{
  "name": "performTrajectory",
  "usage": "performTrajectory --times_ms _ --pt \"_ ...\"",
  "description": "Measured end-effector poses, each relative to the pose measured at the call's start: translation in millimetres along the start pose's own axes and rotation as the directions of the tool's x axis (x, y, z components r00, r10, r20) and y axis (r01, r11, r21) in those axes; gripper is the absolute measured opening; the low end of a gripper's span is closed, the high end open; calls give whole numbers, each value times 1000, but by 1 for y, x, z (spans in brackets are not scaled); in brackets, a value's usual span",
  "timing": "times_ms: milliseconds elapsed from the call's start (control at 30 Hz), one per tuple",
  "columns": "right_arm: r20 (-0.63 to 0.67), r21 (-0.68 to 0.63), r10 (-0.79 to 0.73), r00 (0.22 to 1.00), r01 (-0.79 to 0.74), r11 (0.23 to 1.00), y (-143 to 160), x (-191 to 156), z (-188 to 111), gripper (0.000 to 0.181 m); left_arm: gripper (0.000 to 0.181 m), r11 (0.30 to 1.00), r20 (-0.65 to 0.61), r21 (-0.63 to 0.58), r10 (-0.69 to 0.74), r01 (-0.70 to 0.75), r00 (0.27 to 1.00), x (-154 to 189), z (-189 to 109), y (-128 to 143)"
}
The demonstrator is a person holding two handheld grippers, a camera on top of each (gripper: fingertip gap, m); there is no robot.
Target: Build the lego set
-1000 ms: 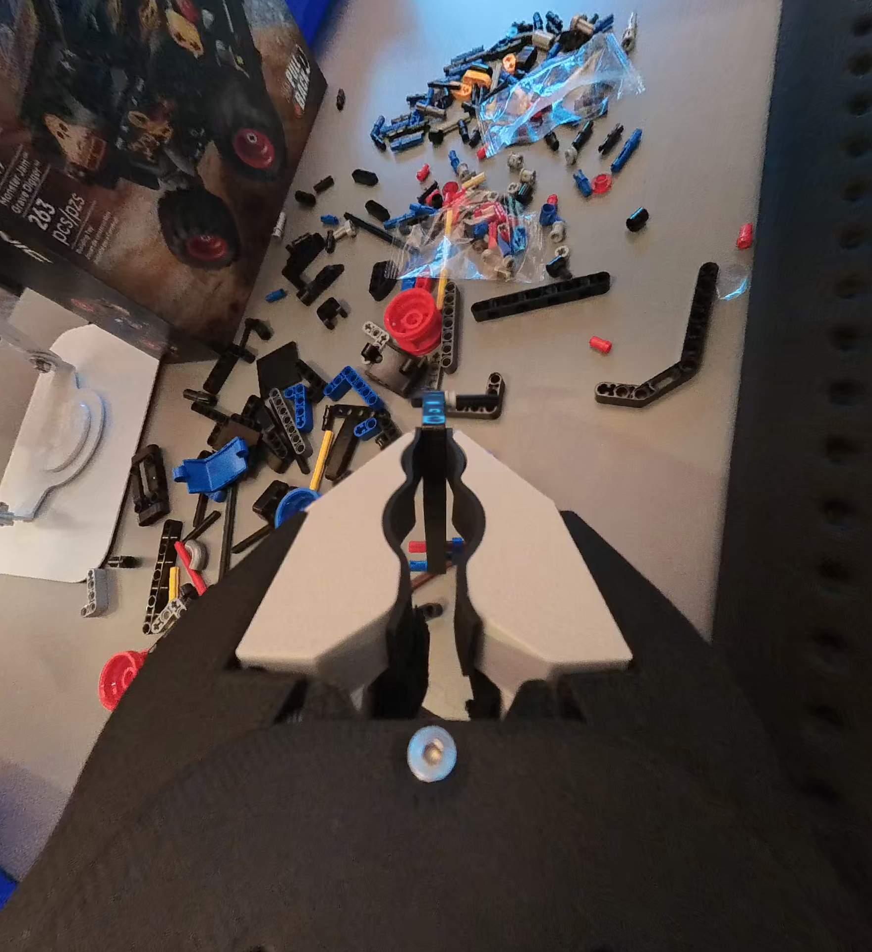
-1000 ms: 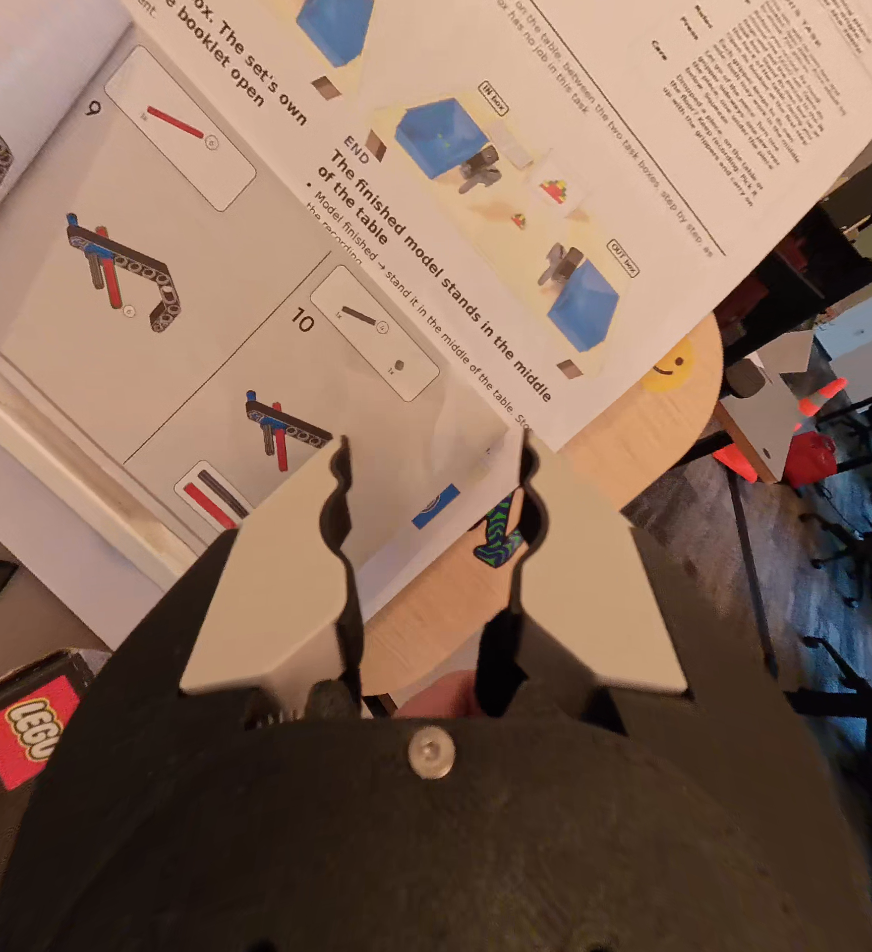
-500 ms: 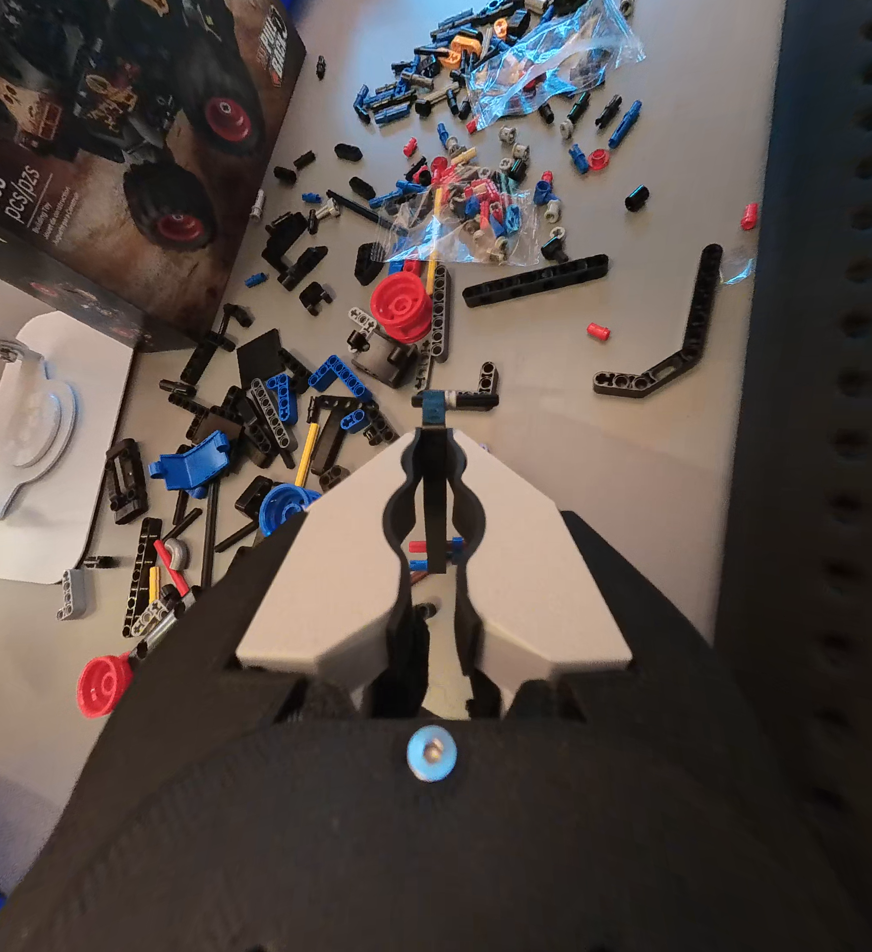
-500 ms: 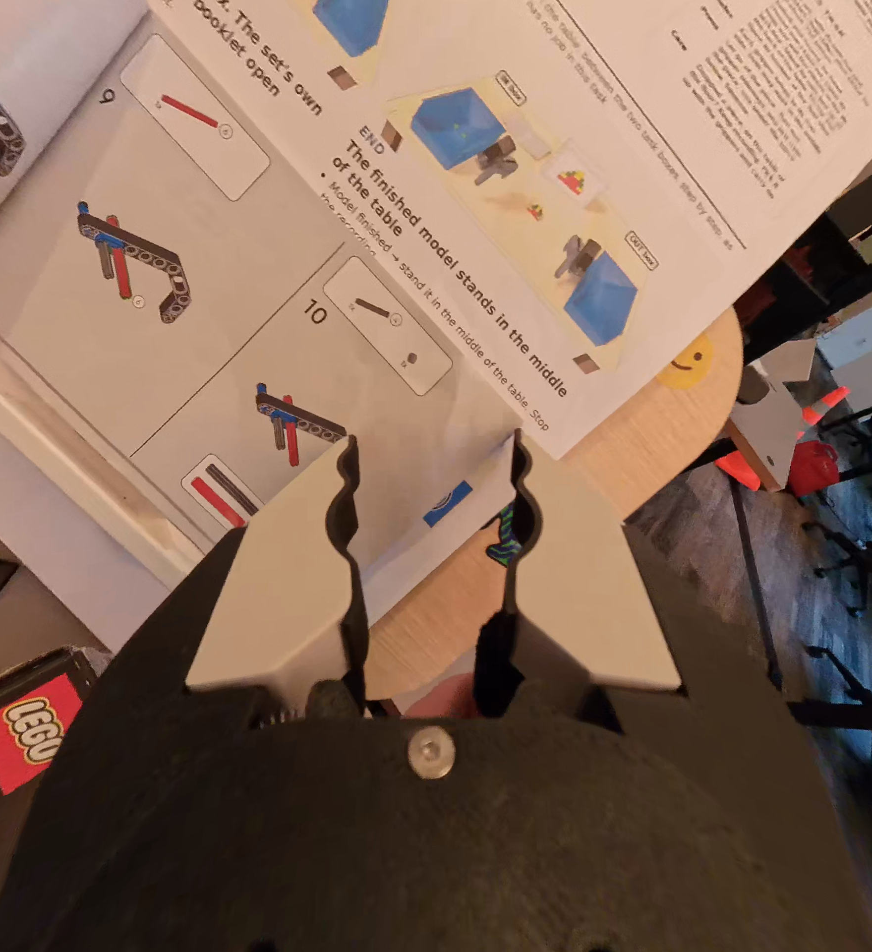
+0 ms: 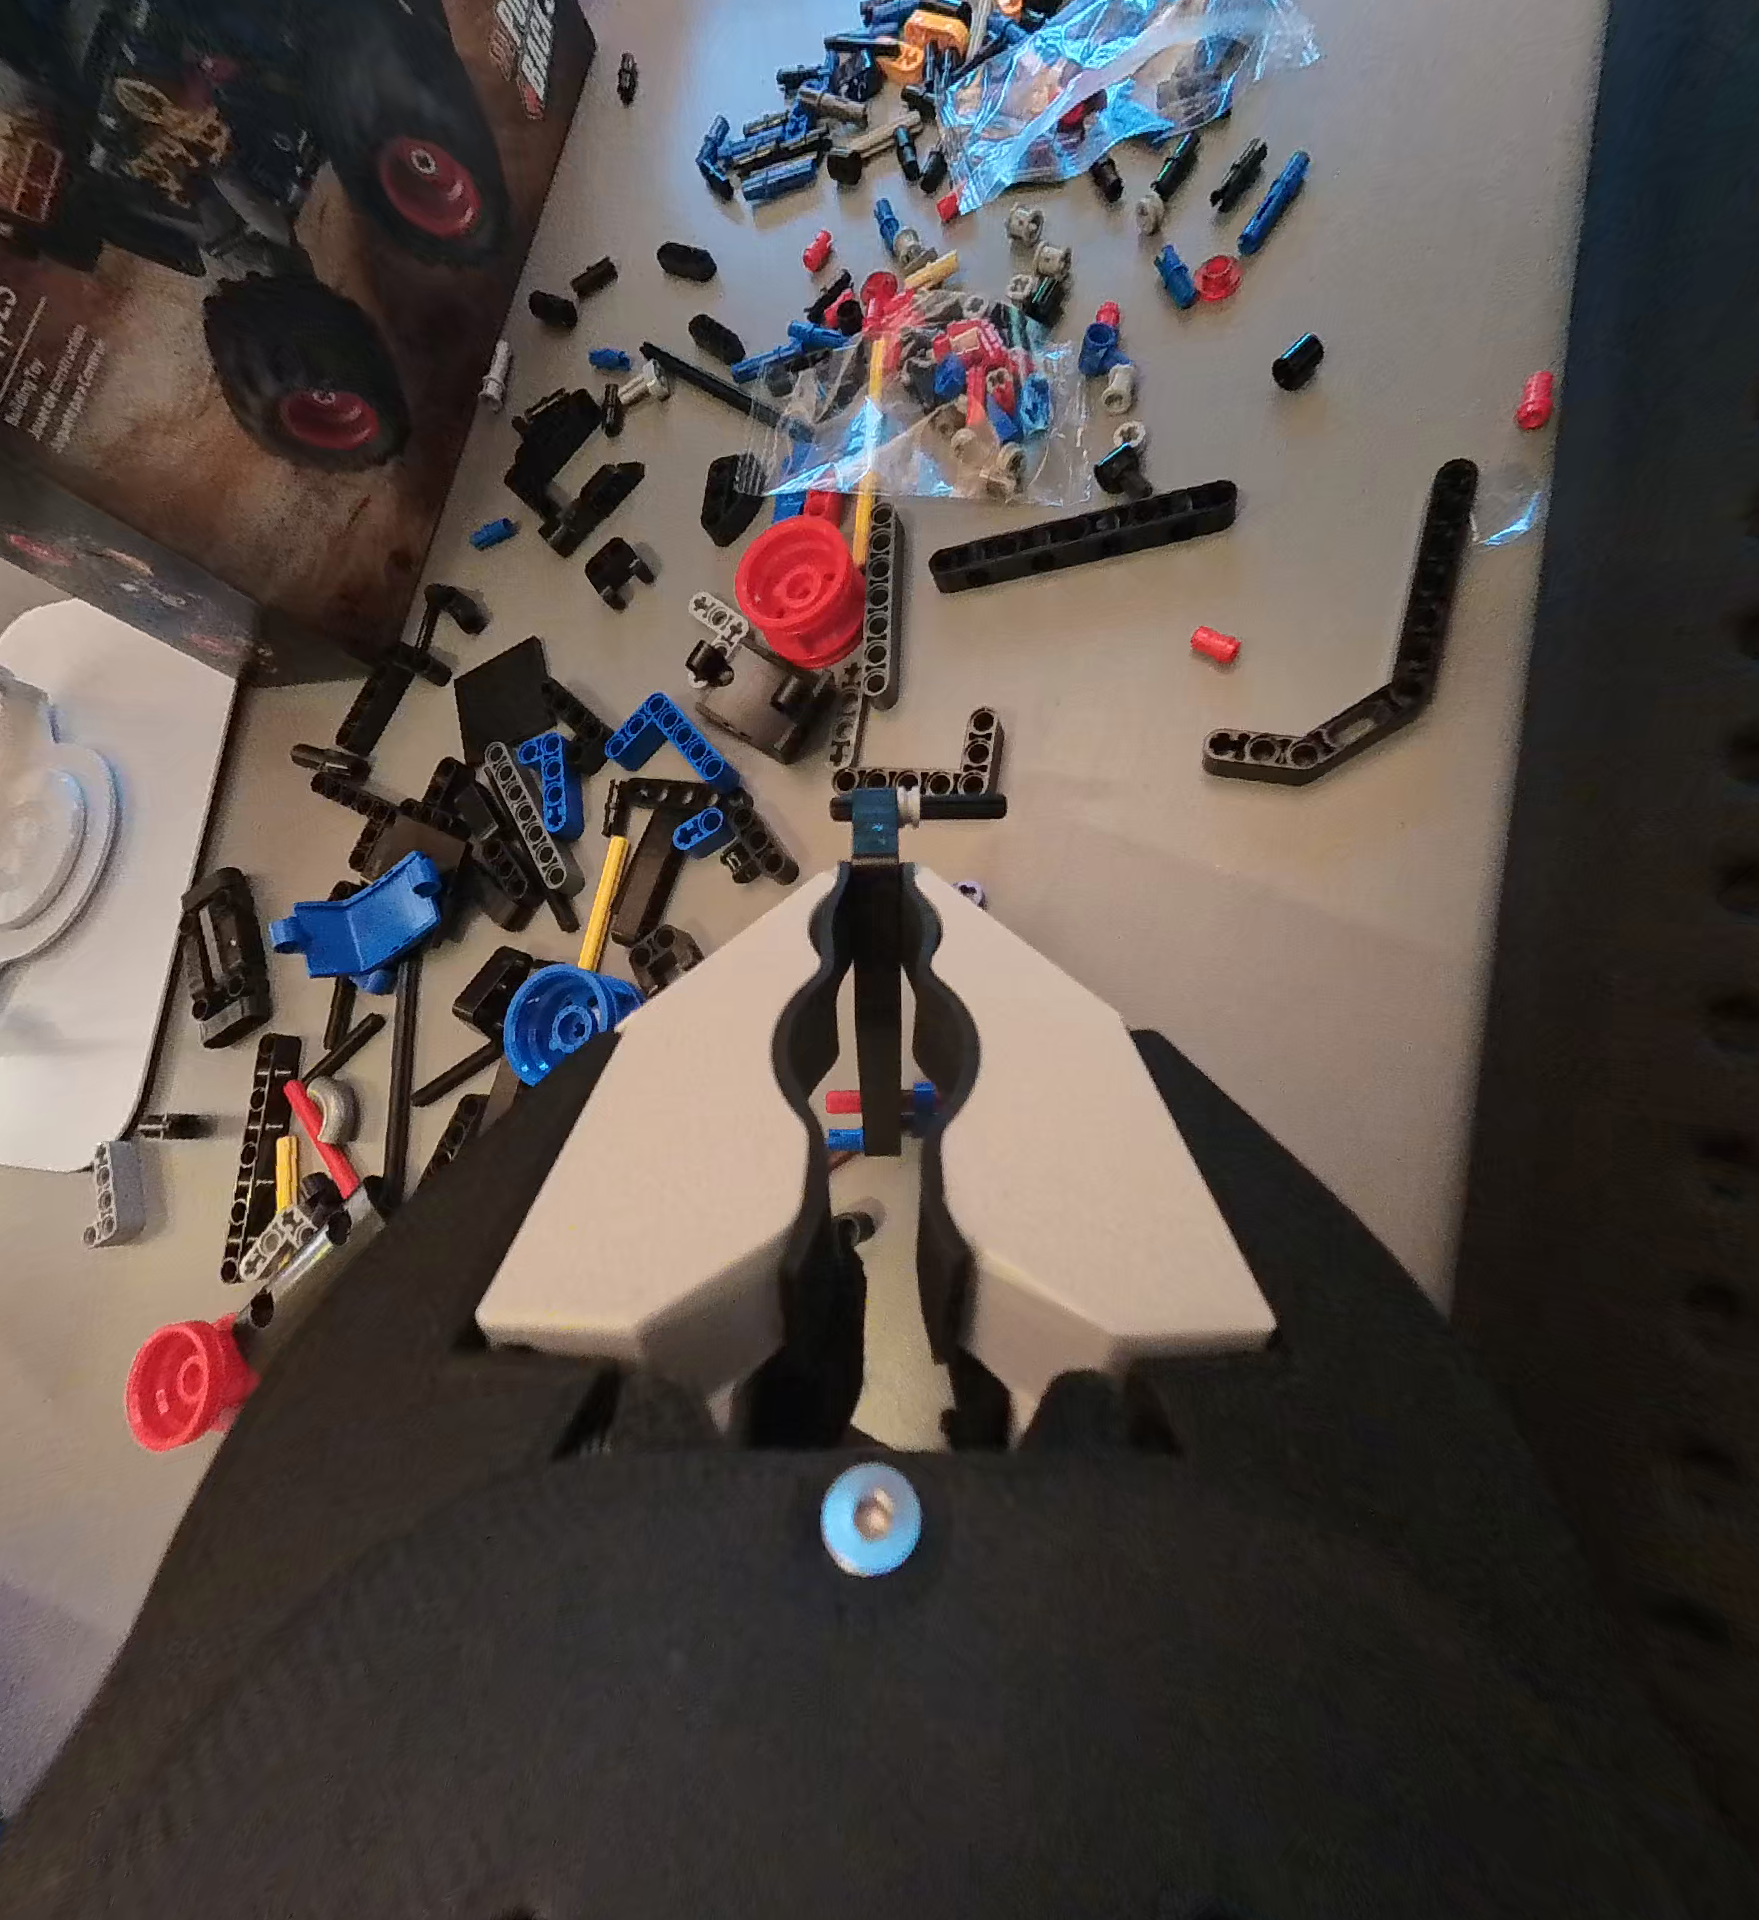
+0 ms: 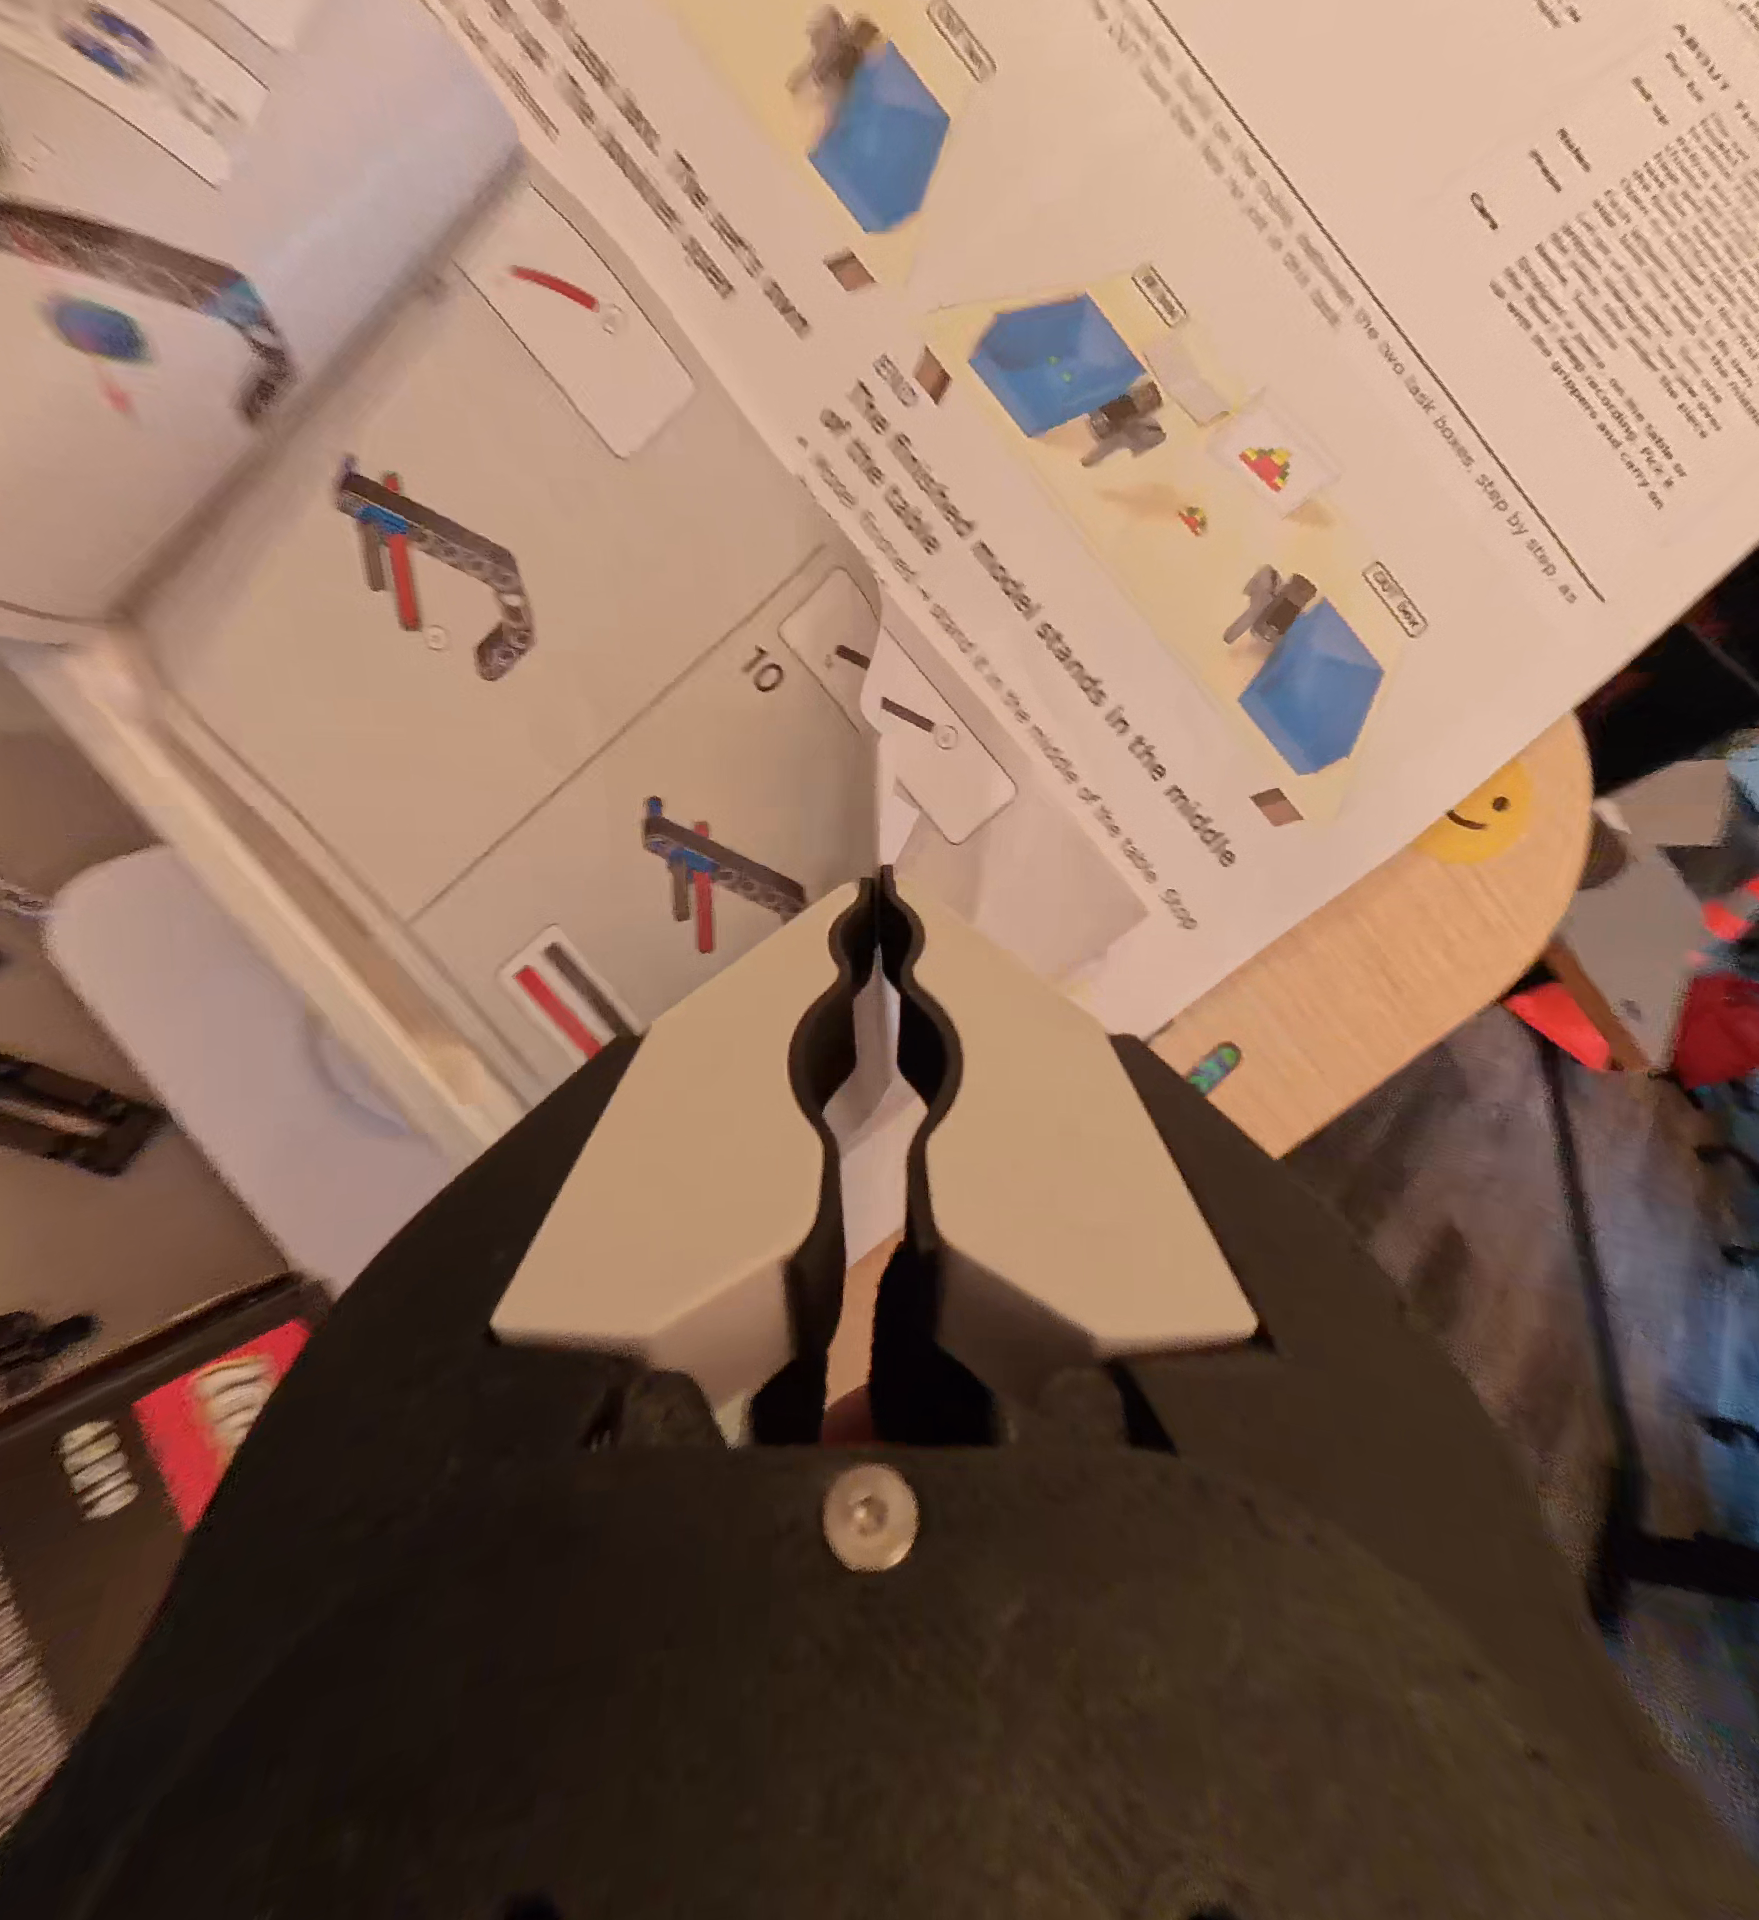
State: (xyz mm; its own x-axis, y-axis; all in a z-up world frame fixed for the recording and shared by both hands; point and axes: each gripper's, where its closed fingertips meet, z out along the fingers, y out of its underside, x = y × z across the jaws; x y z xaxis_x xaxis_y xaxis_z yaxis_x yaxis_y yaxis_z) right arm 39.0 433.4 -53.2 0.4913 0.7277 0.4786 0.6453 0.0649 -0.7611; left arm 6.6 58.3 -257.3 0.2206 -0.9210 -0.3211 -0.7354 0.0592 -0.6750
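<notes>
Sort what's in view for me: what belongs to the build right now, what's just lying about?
In play:
left gripper, shut on a black beam assembly
right gripper, pinching an instruction booklet page
loose parts

Lying about:
set box
printed sheet
empty clear bag

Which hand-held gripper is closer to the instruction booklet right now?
Right. The right hand-held gripper is pinching a page corner of the instruction booklet. The left hand-held gripper holds a black beam over the loose pieces, with no booklet in its view.
</notes>
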Motion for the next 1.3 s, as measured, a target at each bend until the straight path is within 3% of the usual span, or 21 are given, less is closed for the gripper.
performTrajectory --times_ms 133,333,467,633,800,867,967,1033,1100,1200,1300 --pt "148 74 77 986 -88 993 -26 -19 -22 0 5 1000 -6 1 0 0 1000 1 0 0" --pt "439 193 148 886 -253 948 -105 -70 -50 0 5 1000 -18 -3 7 -7 1000 4 2 -1" --pt "475 221 112 873 -242 945 -149 -104 -27 5 5 1000 -17 2 -2 2 1000 3 3 1" --pt "547 198 79 833 -221 955 -172 -152 10 48 6 1000 -29 12 -19 19 999 3 2 3" --pt "512 240 75 856 -226 944 -171 -156 21 57 5 1000 -36 12 -19 20 999 4 3 3" --pt "494 303 117 861 -297 906 -176 -141 9 55 5 1000 -37 16 -21 21 999 5 2 2" --pt "353 369 214 911 -346 863 -164 -96 -8 43 5 999 -35 23 -23 24 999 4 1 0" --pt "171 330 223 960 -269 905 -136 -61 -15 40 5 999 -33 23 -23 24 999 4 0 0" --pt "83 201 197 977 -210 957 -100 -42 -17 32 5 999 -37 26 -24 25 999 5 0 -1" --pt "180 -102 156 971 -139 985 -44 -58 -2 30 5 999 -49 25 -19 20 999 8 3 -3" --pt "309 -107 55 949 -23 994 -49 -99 11 27 5 1000 -57 18 -16 17 998 10 5 -2"
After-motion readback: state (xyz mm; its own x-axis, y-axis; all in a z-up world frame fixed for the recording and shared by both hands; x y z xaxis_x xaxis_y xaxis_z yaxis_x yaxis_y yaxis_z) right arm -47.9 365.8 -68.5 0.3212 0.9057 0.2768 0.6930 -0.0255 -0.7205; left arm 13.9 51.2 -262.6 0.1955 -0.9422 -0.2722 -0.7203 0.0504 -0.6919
